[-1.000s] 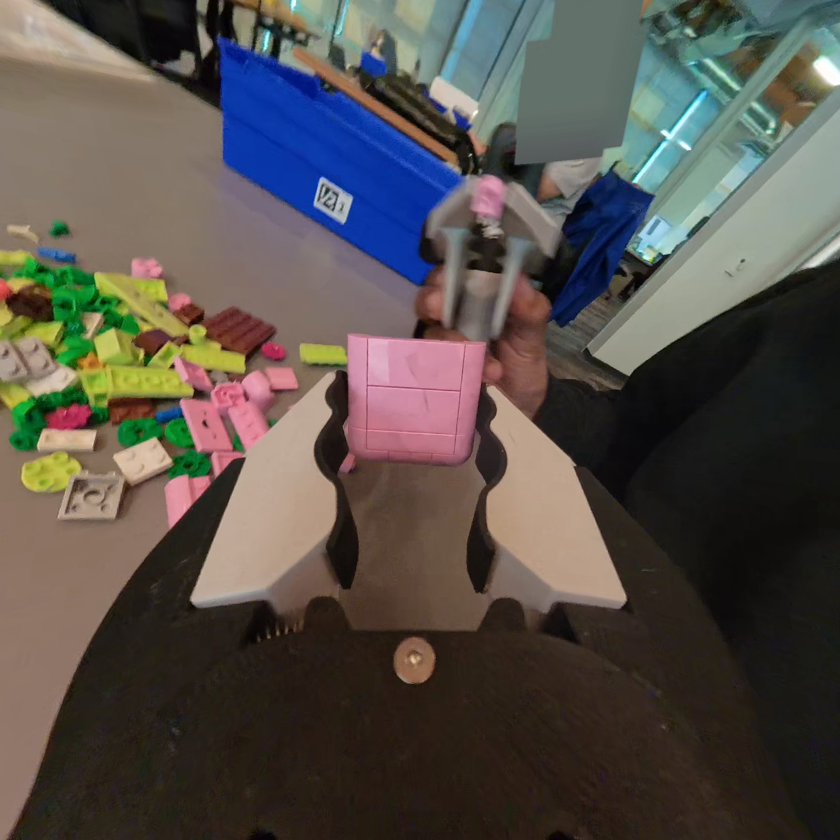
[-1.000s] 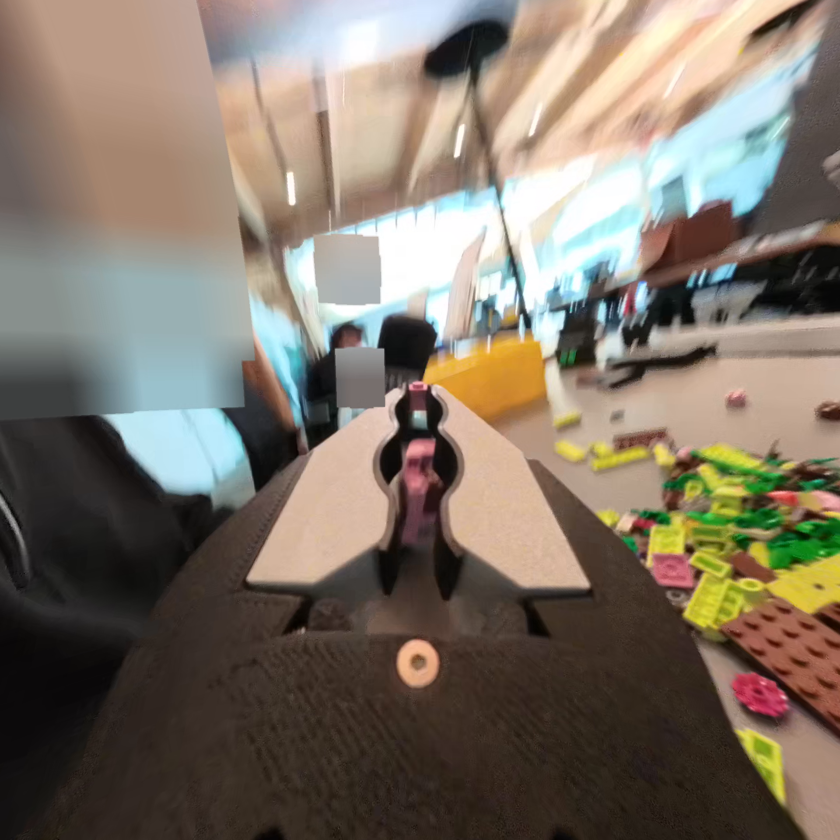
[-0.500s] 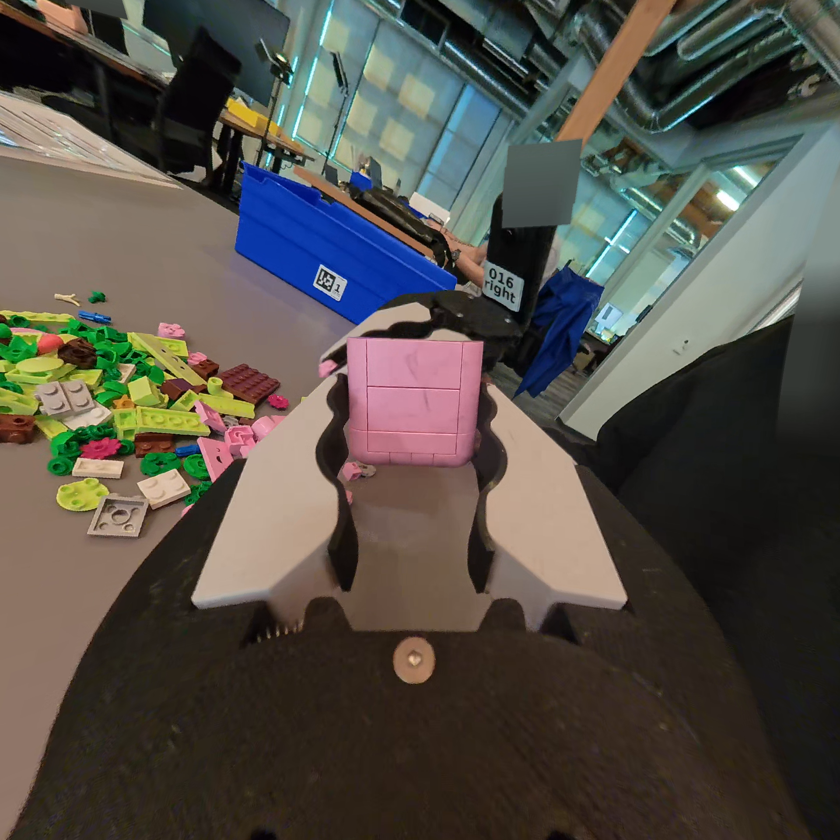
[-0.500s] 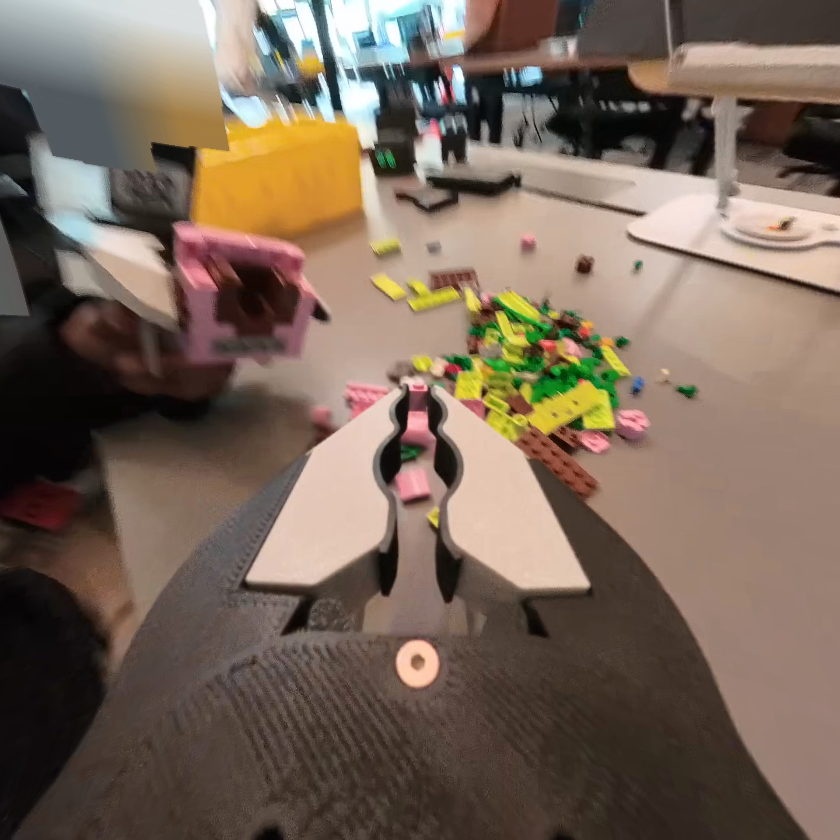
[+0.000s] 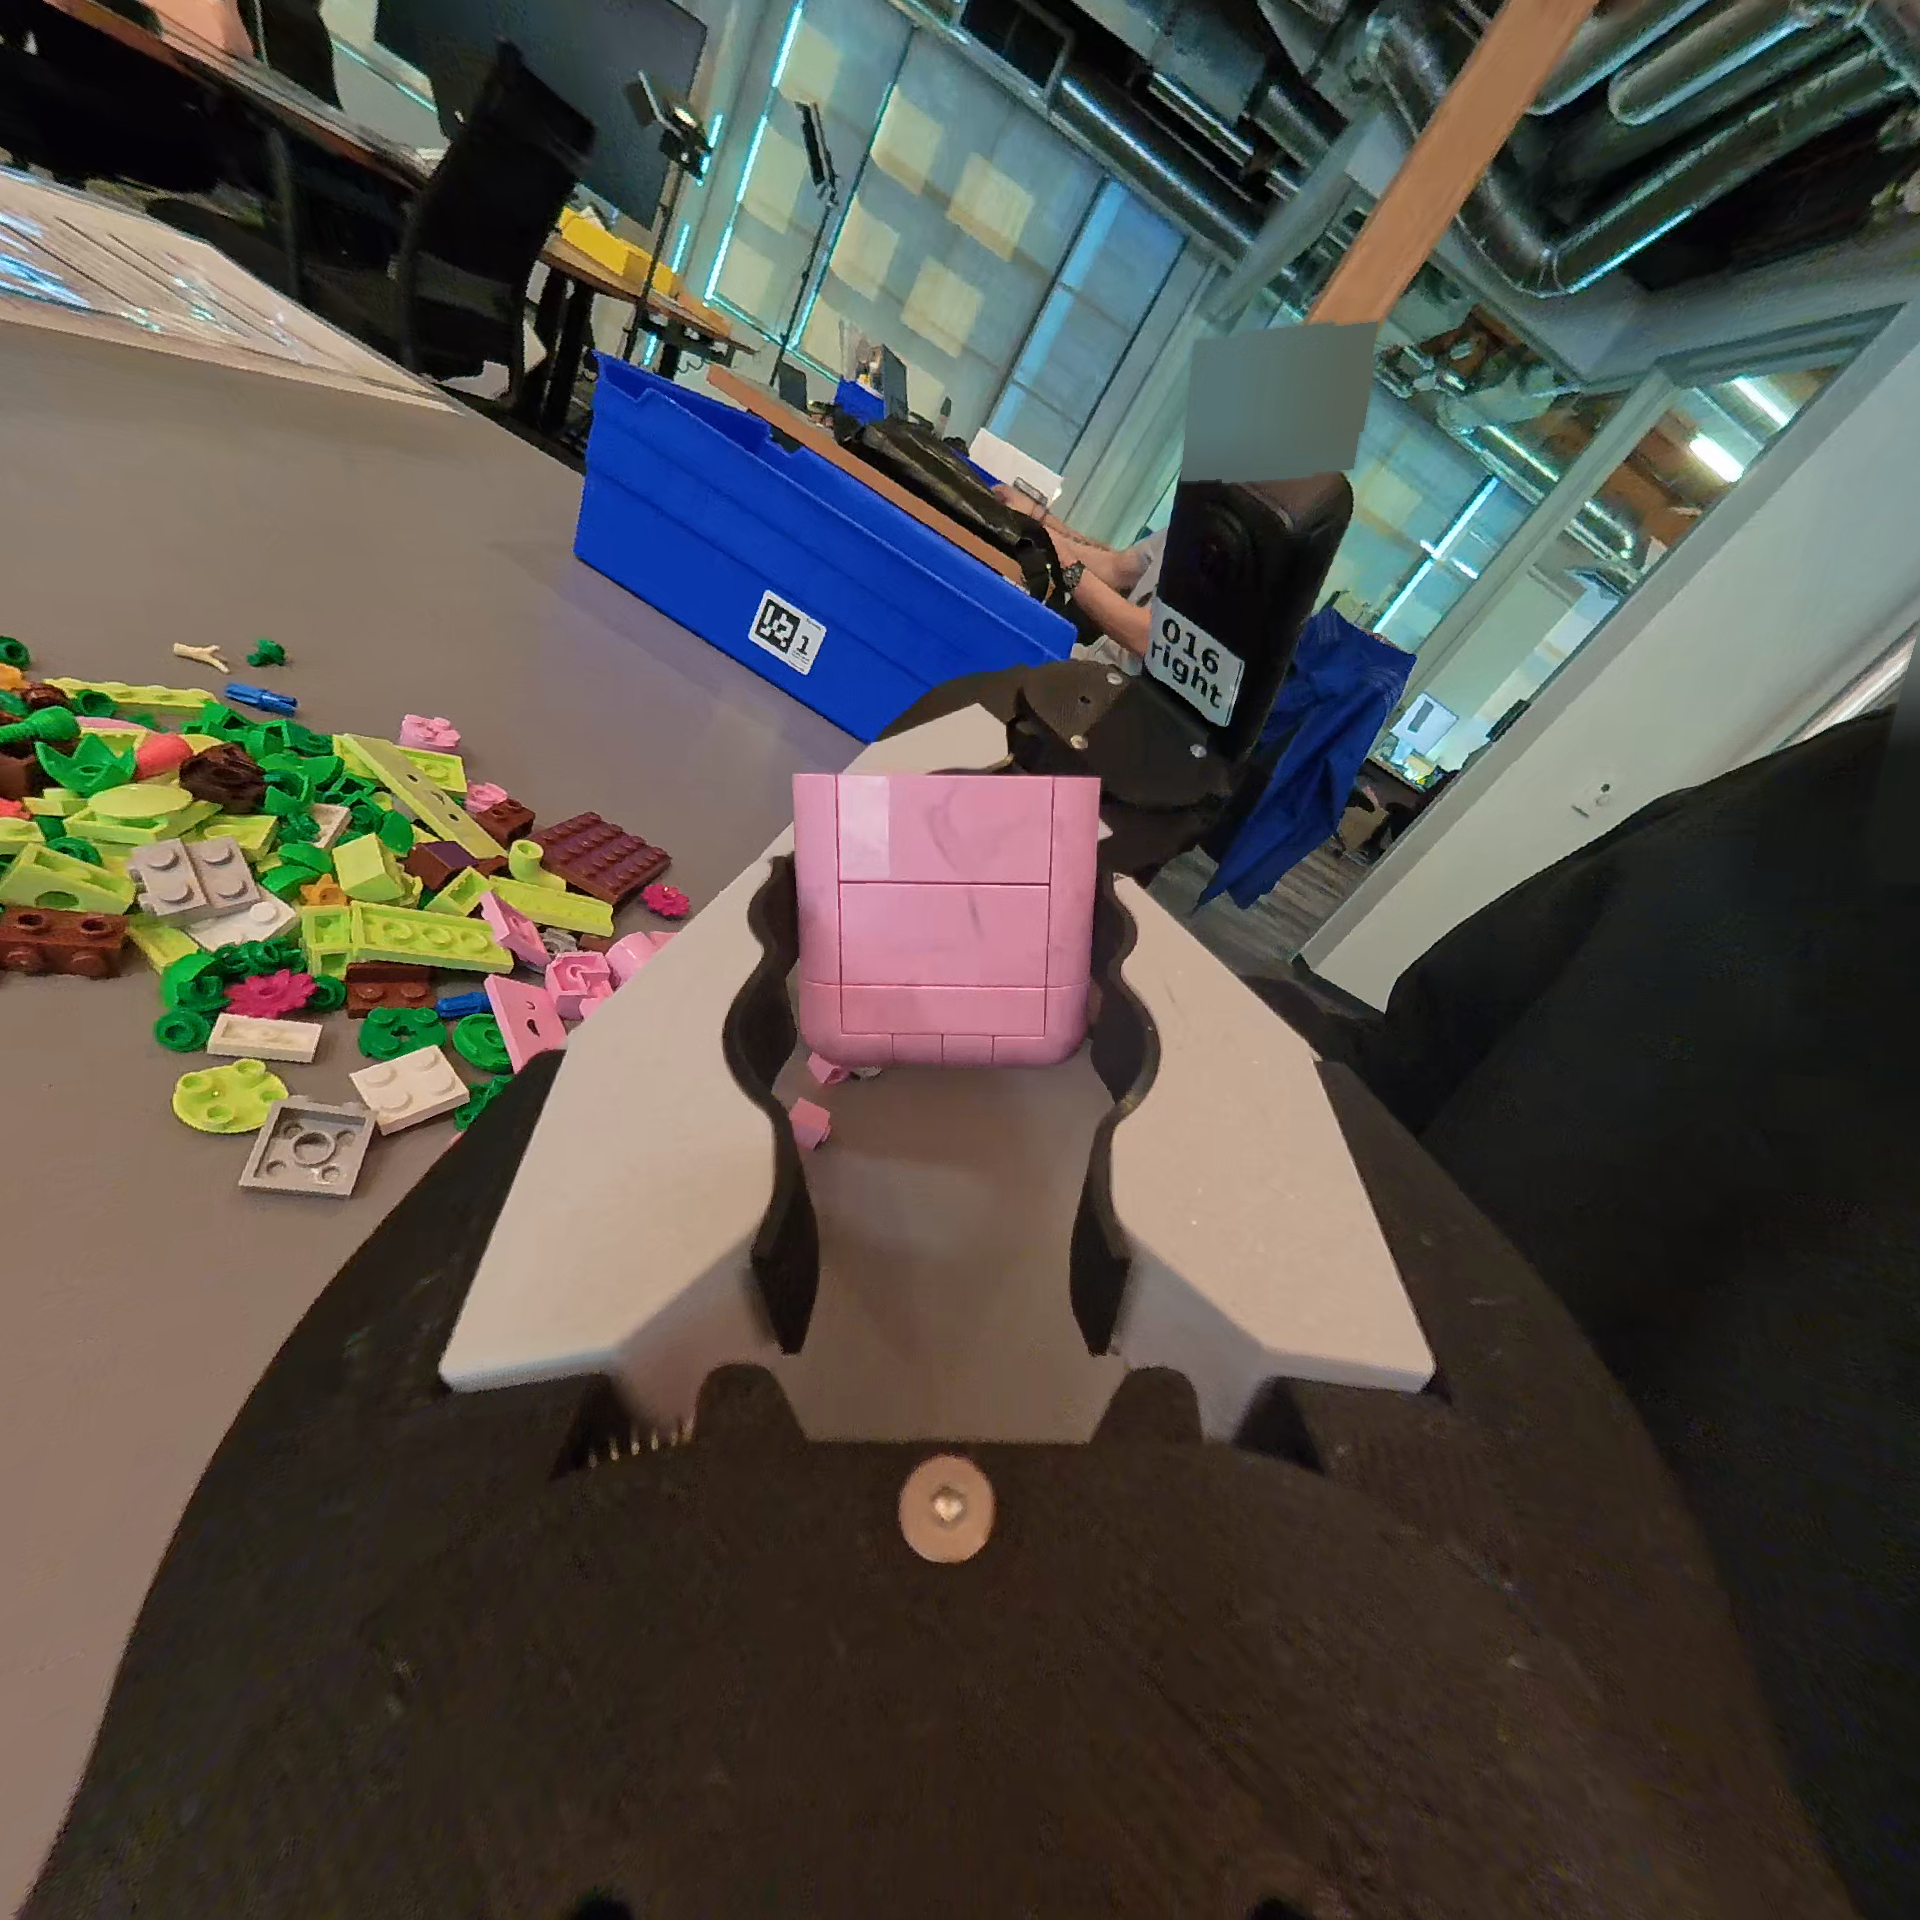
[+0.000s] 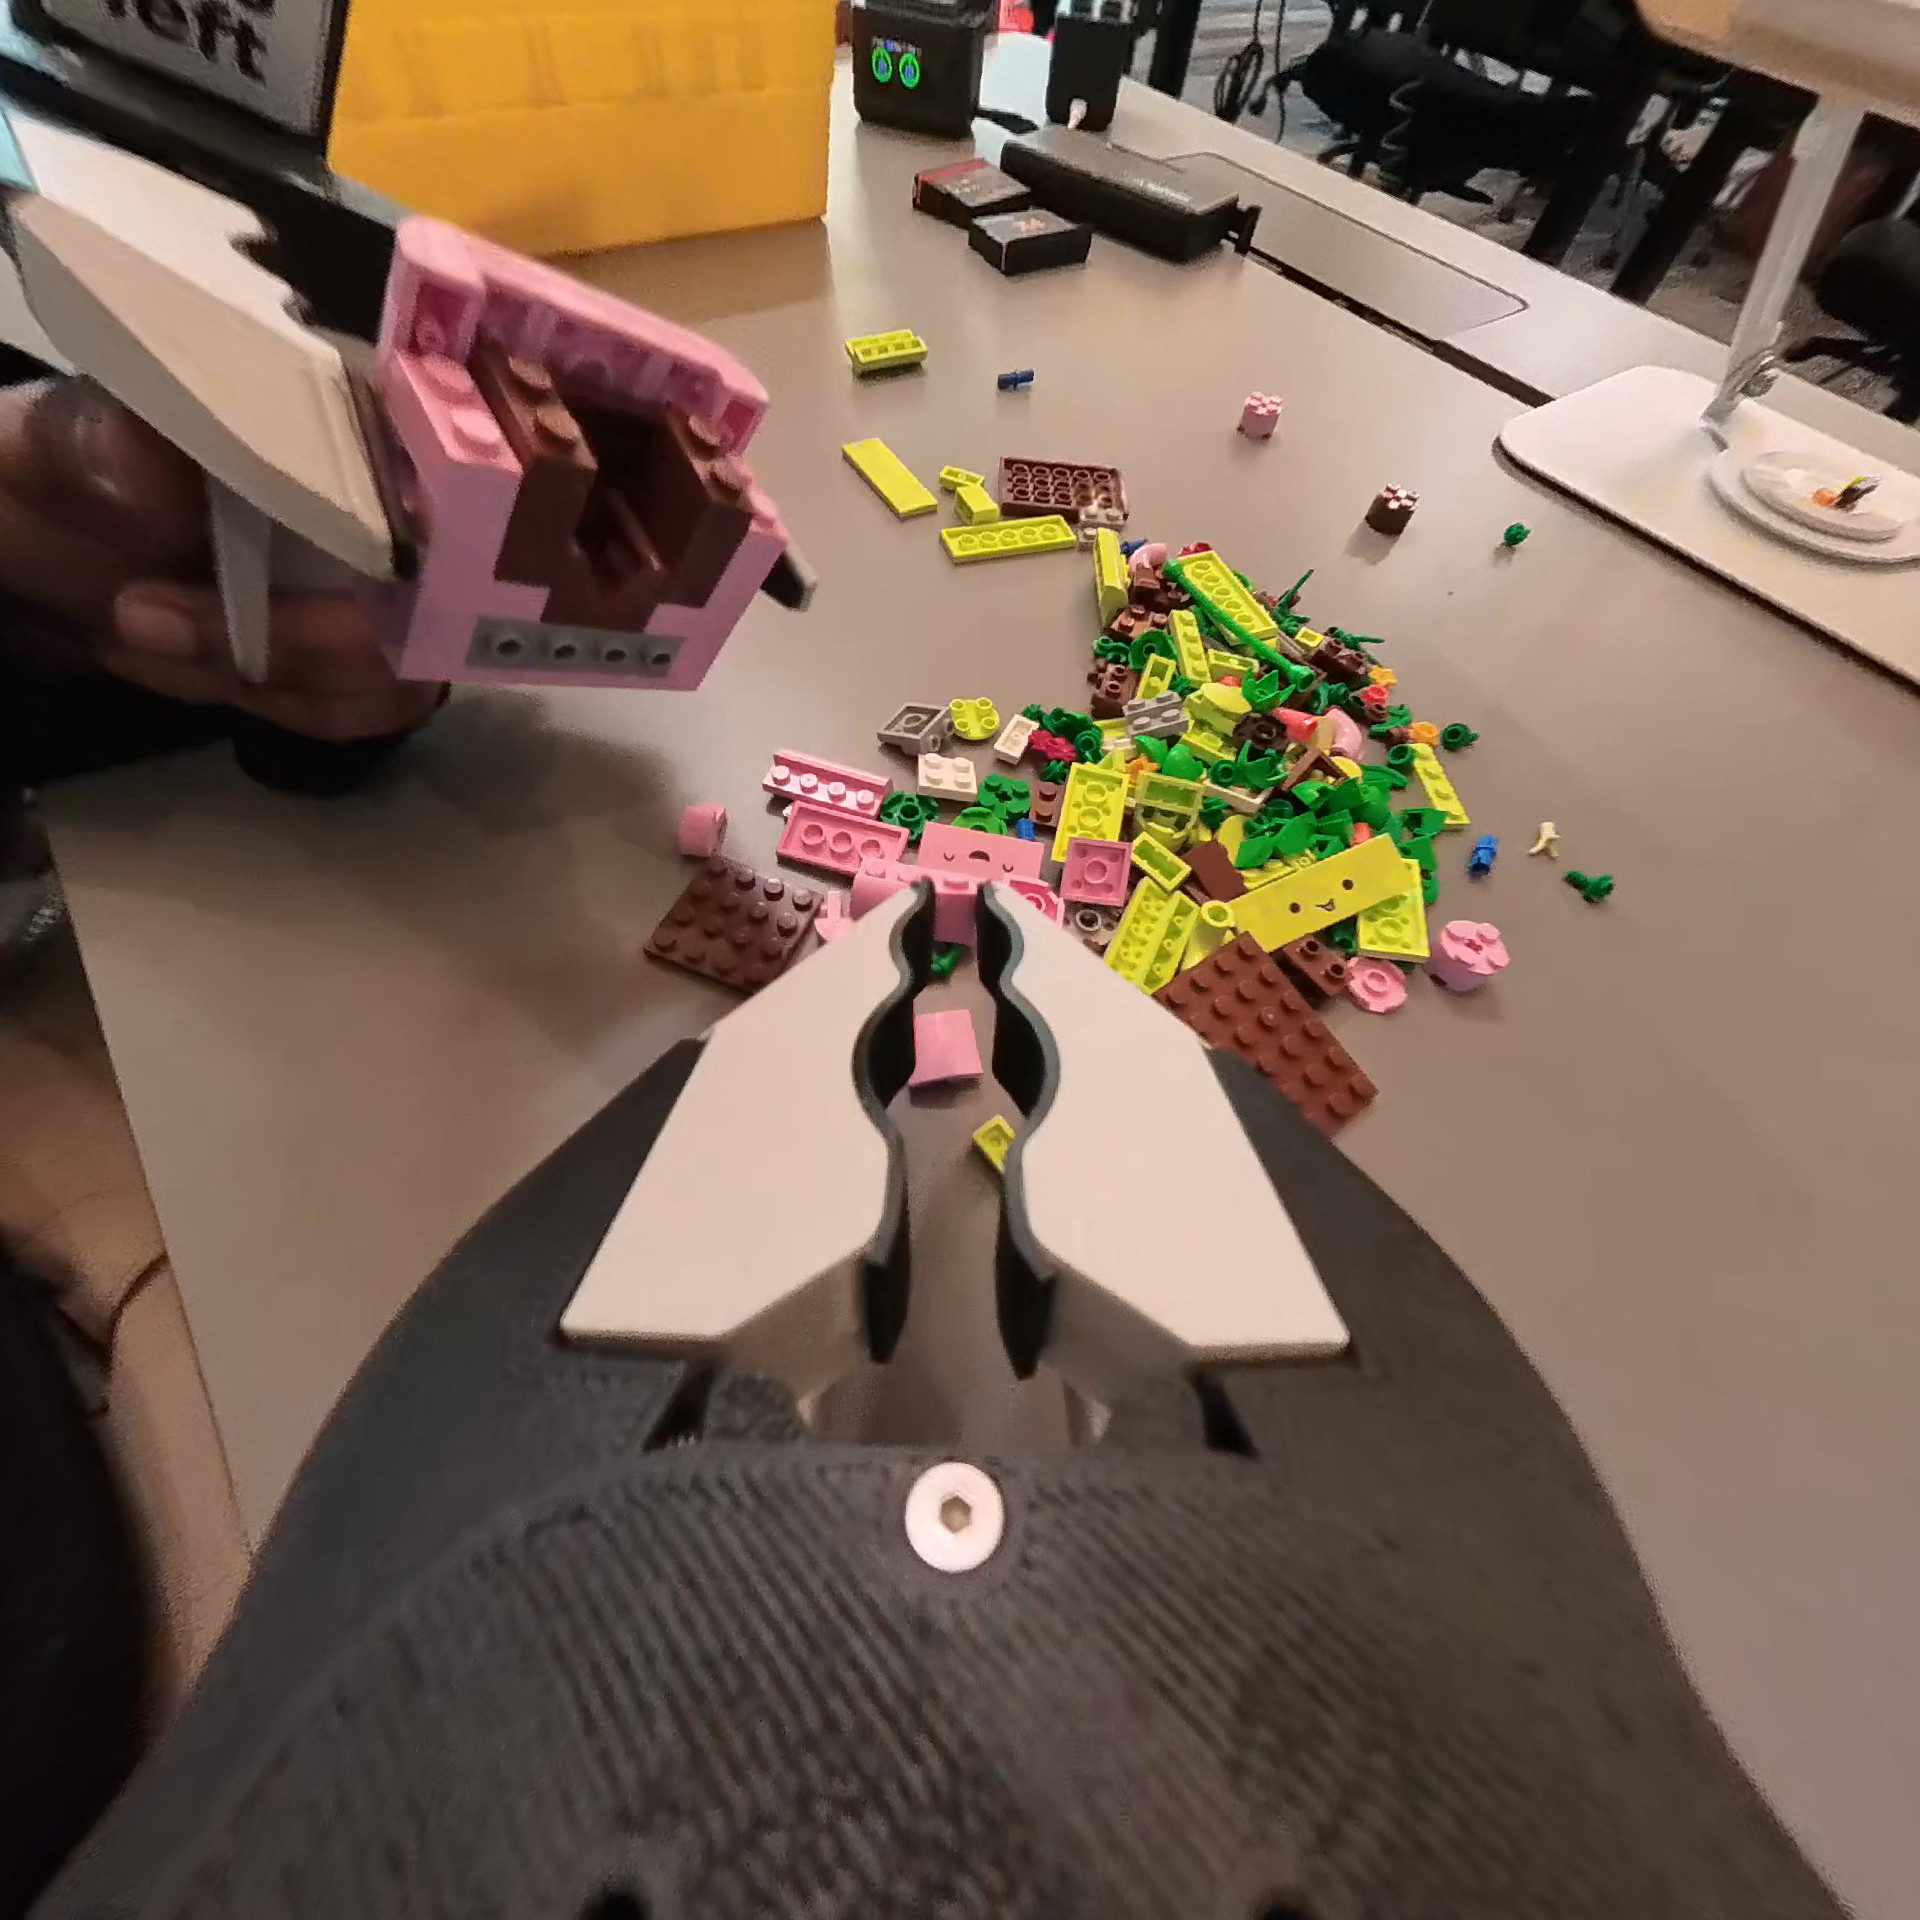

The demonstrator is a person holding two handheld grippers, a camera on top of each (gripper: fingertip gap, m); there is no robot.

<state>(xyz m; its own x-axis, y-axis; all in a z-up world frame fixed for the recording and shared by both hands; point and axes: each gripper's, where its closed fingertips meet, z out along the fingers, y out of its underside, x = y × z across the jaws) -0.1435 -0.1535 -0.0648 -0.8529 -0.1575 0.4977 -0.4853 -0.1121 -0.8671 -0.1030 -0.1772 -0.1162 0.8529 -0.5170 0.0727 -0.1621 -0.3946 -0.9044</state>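
the pink block build [image 5: 945, 925] is gripped aloft in the left tongs [image 5: 943, 935], while the right tongs [image 6: 954, 914], swung down since a second ago, are nearly closed, seemingly empty, over the desk's [image 6: 416, 1039] brick pile [image 6: 1226, 769].

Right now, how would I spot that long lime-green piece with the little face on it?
Start at the grey table and find the big heap of toy bricks in its middle. On the heap's near right edge, just past the right gripper, lies the long lime-green brick. It alone among the green pieces is smooth-topped and has a small smiling face; the pink brick with a face lies to its left.
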